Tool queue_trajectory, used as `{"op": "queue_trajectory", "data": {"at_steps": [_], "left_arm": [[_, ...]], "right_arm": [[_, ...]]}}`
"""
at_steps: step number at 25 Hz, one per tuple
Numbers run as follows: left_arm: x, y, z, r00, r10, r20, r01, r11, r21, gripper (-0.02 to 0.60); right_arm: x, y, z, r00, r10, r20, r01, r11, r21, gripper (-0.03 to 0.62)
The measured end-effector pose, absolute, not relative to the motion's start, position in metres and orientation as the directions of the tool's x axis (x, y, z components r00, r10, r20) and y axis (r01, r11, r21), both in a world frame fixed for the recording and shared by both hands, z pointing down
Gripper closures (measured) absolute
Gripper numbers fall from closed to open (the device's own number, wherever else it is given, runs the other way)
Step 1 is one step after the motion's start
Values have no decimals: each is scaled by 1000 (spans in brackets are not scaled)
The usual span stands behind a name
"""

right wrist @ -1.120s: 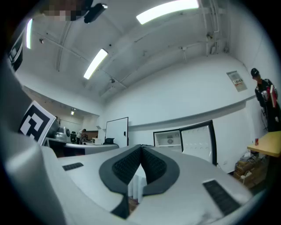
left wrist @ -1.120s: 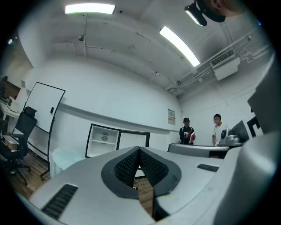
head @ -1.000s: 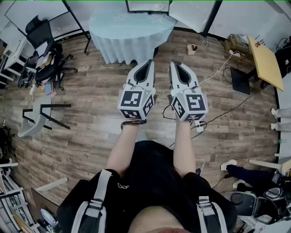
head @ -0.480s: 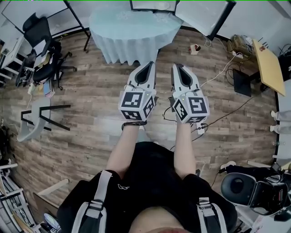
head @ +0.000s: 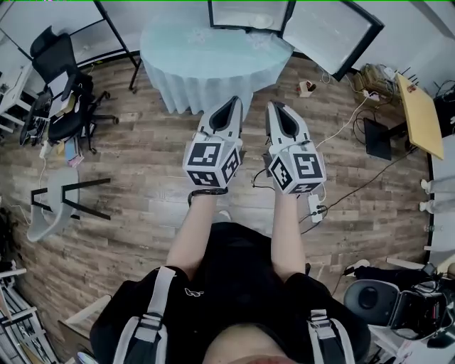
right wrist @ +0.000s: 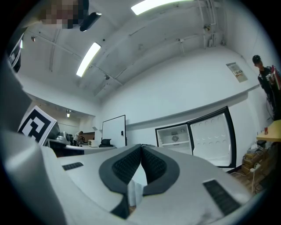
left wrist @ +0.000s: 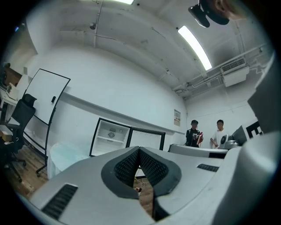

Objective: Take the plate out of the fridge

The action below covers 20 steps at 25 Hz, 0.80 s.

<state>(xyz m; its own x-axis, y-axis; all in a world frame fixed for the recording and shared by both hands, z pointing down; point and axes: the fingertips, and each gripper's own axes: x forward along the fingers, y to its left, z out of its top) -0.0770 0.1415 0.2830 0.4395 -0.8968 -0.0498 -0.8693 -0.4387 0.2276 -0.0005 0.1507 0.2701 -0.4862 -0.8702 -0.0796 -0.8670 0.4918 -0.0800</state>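
A small white fridge (head: 245, 13) stands open against the far wall, its door (head: 330, 32) swung to the right. On its upper shelf is a small round thing, apparently the plate (left wrist: 111, 134) (right wrist: 175, 138), too small to make out. My left gripper (head: 231, 103) and right gripper (head: 274, 106) are side by side at waist height, both shut and empty, pointing toward the fridge and well short of it. The left gripper view shows its pads (left wrist: 131, 165) pressed together. In the right gripper view the right pads (right wrist: 151, 165) also meet.
A round table with a pale blue cloth (head: 213, 53) stands between me and the fridge. Office chairs (head: 64, 78) are at the left. Cables and a power strip (head: 313, 207) lie on the wood floor at the right. Two people (left wrist: 193, 134) stand far right.
The fridge, its open door and the round table have slid further into the head view. Both grippers stay shut, side by side.
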Motion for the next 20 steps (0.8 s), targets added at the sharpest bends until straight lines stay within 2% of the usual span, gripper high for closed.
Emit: {"op": "queue_trajectory", "data": {"at_steps": [9,20], "left_arm": [[-83,110,284,532,-846,-41,-816,-525,240,580],[-92,85,301,529,-848,-20,-800,-507,321,580]], "right_arm": [[-20,126,260,-449,-888,-100,-889,455,-43,588],[-27,103,277,-465,-885,-29,-884,465,-35,588]]}}
